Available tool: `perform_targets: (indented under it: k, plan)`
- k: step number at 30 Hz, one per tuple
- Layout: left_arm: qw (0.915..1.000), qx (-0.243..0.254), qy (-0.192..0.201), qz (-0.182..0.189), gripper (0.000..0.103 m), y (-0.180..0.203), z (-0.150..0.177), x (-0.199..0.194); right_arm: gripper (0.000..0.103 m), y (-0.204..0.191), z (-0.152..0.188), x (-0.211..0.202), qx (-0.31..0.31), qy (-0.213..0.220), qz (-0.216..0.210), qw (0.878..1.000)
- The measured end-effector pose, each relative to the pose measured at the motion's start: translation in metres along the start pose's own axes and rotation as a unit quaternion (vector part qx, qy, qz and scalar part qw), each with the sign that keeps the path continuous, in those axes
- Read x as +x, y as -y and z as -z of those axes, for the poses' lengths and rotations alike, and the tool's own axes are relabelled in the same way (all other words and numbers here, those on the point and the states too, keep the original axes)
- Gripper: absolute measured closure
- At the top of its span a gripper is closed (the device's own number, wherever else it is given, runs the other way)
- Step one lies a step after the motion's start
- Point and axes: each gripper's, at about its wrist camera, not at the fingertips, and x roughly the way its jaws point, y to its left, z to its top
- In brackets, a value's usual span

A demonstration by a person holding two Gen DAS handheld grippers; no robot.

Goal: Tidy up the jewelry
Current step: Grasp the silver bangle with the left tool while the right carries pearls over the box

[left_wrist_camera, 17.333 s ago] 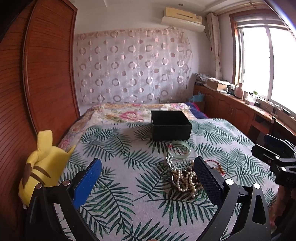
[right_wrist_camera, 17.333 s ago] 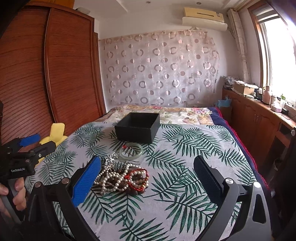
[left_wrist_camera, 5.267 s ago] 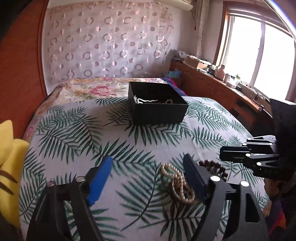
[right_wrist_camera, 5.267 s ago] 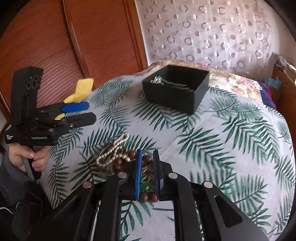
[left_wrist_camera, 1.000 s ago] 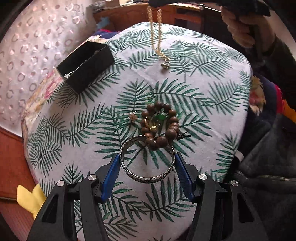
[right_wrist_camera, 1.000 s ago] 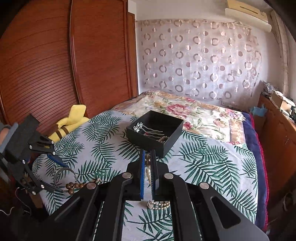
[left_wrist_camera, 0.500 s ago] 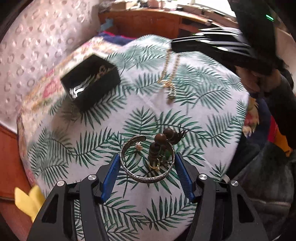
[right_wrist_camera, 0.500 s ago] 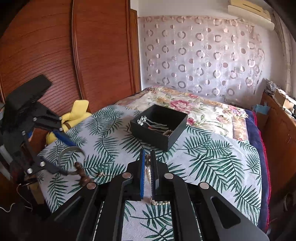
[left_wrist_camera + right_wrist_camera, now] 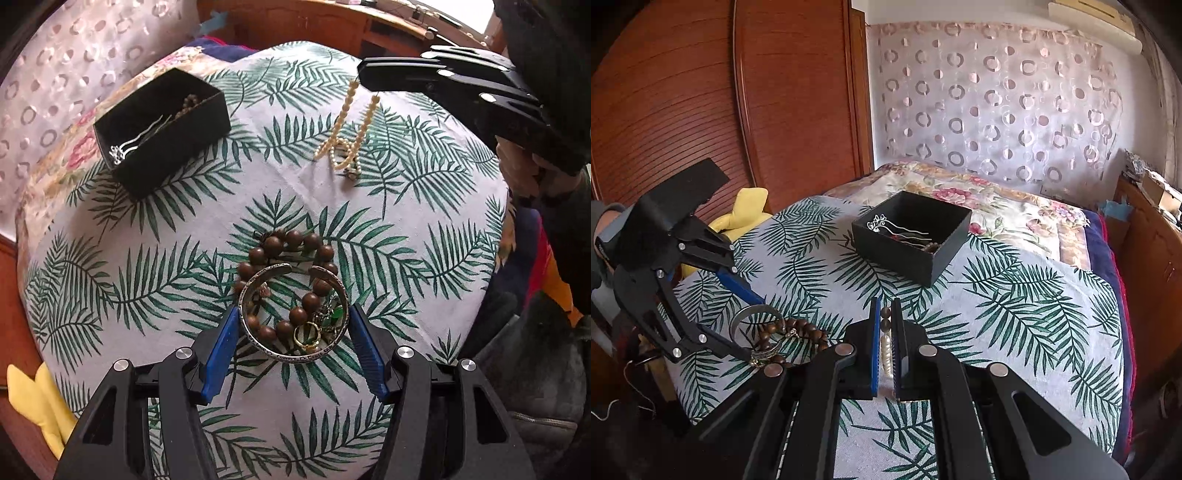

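My left gripper (image 9: 293, 325) pinches the silver bangle (image 9: 293, 314), and the wooden bead bracelet (image 9: 288, 266) beneath could snag and lift with it. At one o'clock, my right gripper (image 9: 885, 347) is clamped on the pearl strand (image 9: 345, 136), whose dragging tail could catch before the black box (image 9: 162, 129) at eleven.

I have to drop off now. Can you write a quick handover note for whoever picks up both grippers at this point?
Left gripper: clamped on the silver bangle, just above the wooden bead bracelet and a few small pieces on the bed.
Right gripper: shut on the pearl necklace, its lower end trailing on the leaf-print cover.
Done: hairpin and some beads are in the black box.
Left: box the bangle, necklace, bracelet and small pieces.
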Motion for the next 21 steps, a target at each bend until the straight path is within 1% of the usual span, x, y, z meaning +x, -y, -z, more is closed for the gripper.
perform_targets:
  k: [5,11,16,21]
  plan:
    - [0.9993,-0.009,0.032,-0.016,0.046,-0.007,-0.004,-0.015,0.097,0.0,-0.002,0.0,0.001,0.004,0.002,1.0]
    - [0.9971,-0.03,0.061,-0.034,0.046,-0.023,-0.011,-0.021,0.097,-0.001,-0.021,-0.008,-0.001,0.024,0.004,1.0]
    - [0.9948,-0.04,0.082,-0.046,0.046,-0.034,-0.017,-0.024,0.097,0.0,-0.046,-0.017,-0.009,0.045,0.007,0.999]
    - [0.9907,-0.056,0.112,-0.054,0.046,-0.053,-0.032,-0.032,0.097,0.006,-0.08,-0.021,-0.019,0.067,0.011,0.998]
